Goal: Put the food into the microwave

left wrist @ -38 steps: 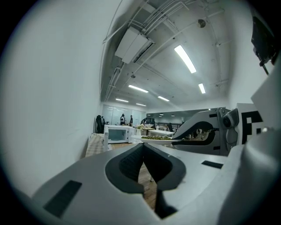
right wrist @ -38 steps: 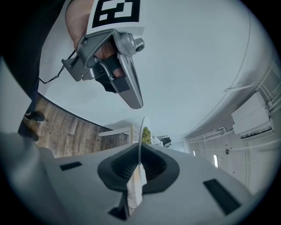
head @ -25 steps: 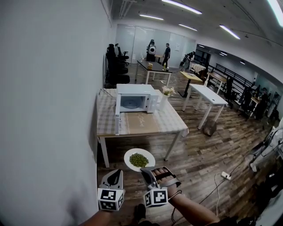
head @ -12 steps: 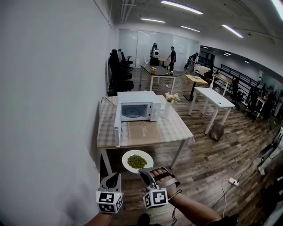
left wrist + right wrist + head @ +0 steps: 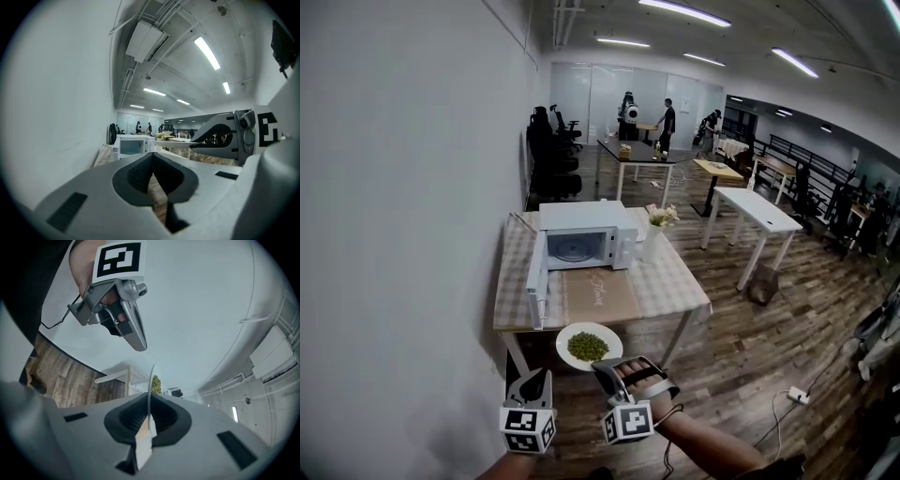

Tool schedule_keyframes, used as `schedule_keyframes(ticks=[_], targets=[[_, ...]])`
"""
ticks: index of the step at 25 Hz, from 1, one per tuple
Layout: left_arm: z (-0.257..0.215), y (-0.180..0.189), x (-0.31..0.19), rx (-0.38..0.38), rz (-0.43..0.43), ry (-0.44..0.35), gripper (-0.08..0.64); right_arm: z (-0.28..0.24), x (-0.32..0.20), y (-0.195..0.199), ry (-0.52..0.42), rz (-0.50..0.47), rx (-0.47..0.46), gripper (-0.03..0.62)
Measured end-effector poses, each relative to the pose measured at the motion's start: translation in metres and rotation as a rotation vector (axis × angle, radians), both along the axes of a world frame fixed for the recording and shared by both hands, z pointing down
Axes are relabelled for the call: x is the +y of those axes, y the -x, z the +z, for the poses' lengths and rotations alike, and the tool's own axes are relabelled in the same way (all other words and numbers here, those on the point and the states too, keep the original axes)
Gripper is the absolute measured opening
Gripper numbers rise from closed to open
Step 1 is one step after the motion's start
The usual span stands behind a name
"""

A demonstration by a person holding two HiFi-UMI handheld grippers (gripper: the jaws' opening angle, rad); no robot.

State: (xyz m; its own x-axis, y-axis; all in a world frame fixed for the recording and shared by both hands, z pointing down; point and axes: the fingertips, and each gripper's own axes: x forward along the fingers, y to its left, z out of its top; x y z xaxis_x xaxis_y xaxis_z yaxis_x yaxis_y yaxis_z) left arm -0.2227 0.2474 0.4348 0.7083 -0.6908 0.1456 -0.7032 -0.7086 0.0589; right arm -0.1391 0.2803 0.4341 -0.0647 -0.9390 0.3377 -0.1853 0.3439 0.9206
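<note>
Right gripper [image 5: 607, 369] is pinching a white plate [image 5: 607, 336] of green food [image 5: 587, 346].
The food is lying in a small heap in the middle of the plate, low in the middle of the head view. Above it in the frame, a white microwave [image 5: 581, 239] is standing on a table [image 5: 670, 286] with its door hanging open. The left gripper [image 5: 538, 381] is pressed together, holding nothing.

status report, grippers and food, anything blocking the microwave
Left gripper shut, empty. Right gripper shut on plate rim, green food on it, not yet at microwave. Door open, nothing seen in the way.
</note>
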Motion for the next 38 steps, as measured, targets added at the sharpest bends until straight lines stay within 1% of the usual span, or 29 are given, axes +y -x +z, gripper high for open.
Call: schedule_keyframes(ticks=[8,14,22,28,31,38], targets=[[-0.003,-0.047,-0.021,-0.014,-0.002,-0.001,0.009,-0.008,-0.018,-0.047,-0.015,-0.009,0.007,0.017],[-0.001,-0.079,-0.037,-0.021,-0.003,-0.007,0.009,0.001,-0.033,-0.077,-0.009,-0.015,0.001,0.017],[0.003,-0.093,-0.055,-0.029,-0.044,0.001,0.009,0.006,-0.05,-0.102,-0.007,-0.033,-0.01,0.017],[0.009,-0.102,-0.071,-0.042,-0.029,0.01,0.009,0.012,-0.068,-0.102,0.012,-0.046,-0.034,0.017],[0.013,-0.109,-0.088,-0.036,-0.018,0.017,0.009,0.017,-0.082,-0.107,0.027,-0.043,-0.026,0.017],[0.01,-0.125,-0.14,-0.005,0.02,0.019,0.009,0.015,-0.134,-0.125,0.027,0.005,-0.002,0.017]])
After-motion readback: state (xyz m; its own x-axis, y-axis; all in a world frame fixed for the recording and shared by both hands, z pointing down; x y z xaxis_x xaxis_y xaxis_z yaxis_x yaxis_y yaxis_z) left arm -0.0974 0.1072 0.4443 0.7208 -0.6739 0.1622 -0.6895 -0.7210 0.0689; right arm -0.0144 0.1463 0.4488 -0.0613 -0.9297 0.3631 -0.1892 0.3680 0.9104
